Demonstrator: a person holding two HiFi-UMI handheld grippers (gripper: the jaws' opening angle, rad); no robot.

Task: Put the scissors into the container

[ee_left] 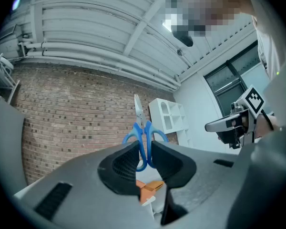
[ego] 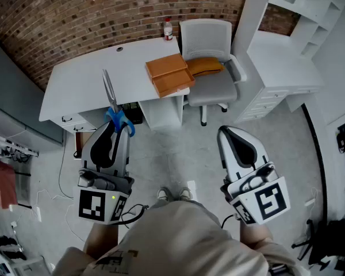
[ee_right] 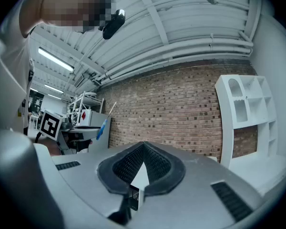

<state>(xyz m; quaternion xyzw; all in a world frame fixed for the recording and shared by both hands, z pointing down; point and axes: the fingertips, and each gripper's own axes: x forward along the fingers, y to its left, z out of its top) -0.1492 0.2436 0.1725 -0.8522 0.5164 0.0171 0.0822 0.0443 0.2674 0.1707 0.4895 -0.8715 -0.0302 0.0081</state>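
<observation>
Jaws of the left gripper (ee_left: 144,152) pinch the blue-handled scissors (ee_left: 138,111); the right gripper (ee_right: 142,149) is pressed together, empty.
Blades cross the white desk (ego: 83,82) at upper left, with the orange container (ego: 169,75) at upper centre.

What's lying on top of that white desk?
An orange container at its right end and a small bottle at the back edge. The scissors, held up in front, cover a strip of the desk.
</observation>
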